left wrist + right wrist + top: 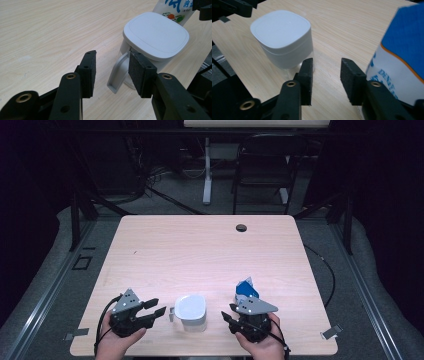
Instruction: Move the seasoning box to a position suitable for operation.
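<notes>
Dark room all round, with one black chair and a white post behind the pale wood-grain desk. On the desk I count two things: one white cup with a rounded-square lid and a handle, and one blue-and-white carton. Both sit close to the near edge, cup roughly centre, carton a bit to its right. A small dark hole sits near the far edge. Most of the top is bare, so loads of room further back and to both sides.

Two tongs as well. Left tongs are spread wide just beside the cup's handle; in the left gripper view the handle sits right by one pad, but I can't tell if it's touching. Right tongs are partly spread with nothing between the pads, aimed at the gap between cup and carton, carton just beside one jaw.

Cup looks like smooth matte plastic, carton printed card, pads black and grainy.
</notes>
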Motion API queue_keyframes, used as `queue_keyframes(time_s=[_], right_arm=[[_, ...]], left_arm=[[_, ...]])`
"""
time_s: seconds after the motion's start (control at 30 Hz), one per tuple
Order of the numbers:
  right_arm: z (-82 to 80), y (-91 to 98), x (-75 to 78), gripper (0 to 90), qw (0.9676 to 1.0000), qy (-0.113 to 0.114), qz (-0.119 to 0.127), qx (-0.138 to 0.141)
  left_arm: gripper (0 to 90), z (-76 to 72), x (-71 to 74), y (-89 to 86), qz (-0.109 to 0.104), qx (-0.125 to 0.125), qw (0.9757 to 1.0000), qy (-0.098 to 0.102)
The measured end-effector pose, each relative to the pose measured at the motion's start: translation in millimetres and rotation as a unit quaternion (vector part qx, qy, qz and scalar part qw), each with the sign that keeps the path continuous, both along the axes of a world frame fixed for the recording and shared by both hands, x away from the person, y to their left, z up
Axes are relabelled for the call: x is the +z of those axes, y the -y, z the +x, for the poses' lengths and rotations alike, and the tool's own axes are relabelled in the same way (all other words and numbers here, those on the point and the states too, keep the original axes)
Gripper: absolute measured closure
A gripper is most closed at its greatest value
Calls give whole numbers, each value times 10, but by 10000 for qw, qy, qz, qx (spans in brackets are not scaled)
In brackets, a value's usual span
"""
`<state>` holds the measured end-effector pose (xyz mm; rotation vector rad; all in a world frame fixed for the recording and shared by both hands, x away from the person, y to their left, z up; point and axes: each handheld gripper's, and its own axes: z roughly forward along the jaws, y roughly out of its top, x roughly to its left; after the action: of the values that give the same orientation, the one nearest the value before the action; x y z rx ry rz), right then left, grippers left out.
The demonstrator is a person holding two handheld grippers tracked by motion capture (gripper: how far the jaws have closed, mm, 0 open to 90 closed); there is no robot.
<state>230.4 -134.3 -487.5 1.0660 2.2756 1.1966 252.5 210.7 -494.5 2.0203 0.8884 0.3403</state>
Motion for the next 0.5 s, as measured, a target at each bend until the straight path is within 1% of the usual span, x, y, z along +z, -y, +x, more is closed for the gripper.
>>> queue_keyframes(time_s=[0.03, 0.07, 0.13, 0.2, 0.3, 0.37, 0.4, 0.43, 0.47, 0.5], right_arm=[[24, -12, 18, 648, 10000, -24, 49, 60], [46, -26, 38, 648, 9999, -35, 75, 90], [88, -63, 79, 654, 9999, -10, 112, 130], [128, -107, 116, 670, 9997, -24, 122, 214], [179, -180, 152, 674, 9996, 55, 90, 267], [186, -210, 150, 674, 9994, 112, 154, 281], [188, -221, 139, 675, 9994, 114, 169, 294], [188, -221, 139, 675, 9994, 114, 169, 294], [189, -236, 109, 680, 9994, 114, 93, 305], [186, -236, 95, 686, 9994, 122, 89, 297]], left_arm=[[591, -5, 10, 5, -1, -17, 10000, -20], [597, -4, 17, 11, 14, -39, 10000, 1], [604, -5, 29, 24, 22, -47, 10000, 5], [614, -3, 39, 44, 20, -63, 10000, 1], [620, 3, 40, 69, 12, -86, 10000, 10], [623, 5, 37, 86, 32, -101, 9999, -4], [628, 11, 36, 101, 2, -141, 9999, -56], [630, 11, 36, 101, 2, -141, 9999, -56], [630, 14, 34, 106, -11, -154, 9999, -48], [630, 17, 37, 109, -2, -184, 9998, -56]])
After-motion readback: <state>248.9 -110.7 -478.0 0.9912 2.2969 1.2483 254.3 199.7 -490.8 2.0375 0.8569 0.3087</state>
